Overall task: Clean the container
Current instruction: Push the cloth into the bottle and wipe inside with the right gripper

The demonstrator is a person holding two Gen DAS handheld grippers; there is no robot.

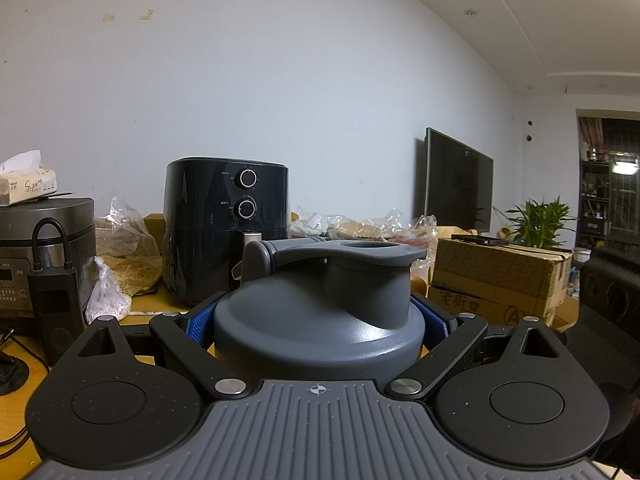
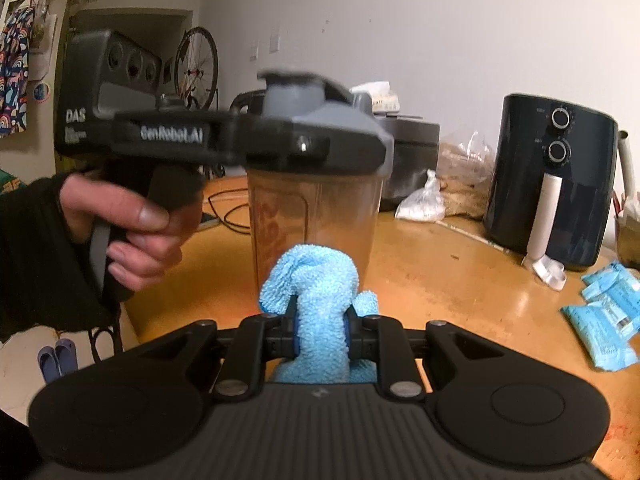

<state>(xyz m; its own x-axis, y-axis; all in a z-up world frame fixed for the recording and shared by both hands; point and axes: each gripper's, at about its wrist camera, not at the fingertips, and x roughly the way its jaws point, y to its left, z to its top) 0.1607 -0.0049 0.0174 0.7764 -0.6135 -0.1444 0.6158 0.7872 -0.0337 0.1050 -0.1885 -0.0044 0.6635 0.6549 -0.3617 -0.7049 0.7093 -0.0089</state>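
Over the wooden surface (image 2: 460, 280), the left claw (image 1: 318, 320) clamped the shaker bottle (image 2: 316, 208) by its lid, while the right claw (image 2: 320, 340) pinched a blue cloth (image 2: 316, 292) just before it. Best bet: firm, even wipes down the wall.

Dim indoor light, fisheye-bent, partly motion-blurred

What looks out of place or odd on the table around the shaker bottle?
Little stands out. Torn light-blue wrappers lie loose on the orange wooden table, and crumpled clear plastic bags clutter its back edge. The grey-lidded translucent shaker bottle looks intact and upright.
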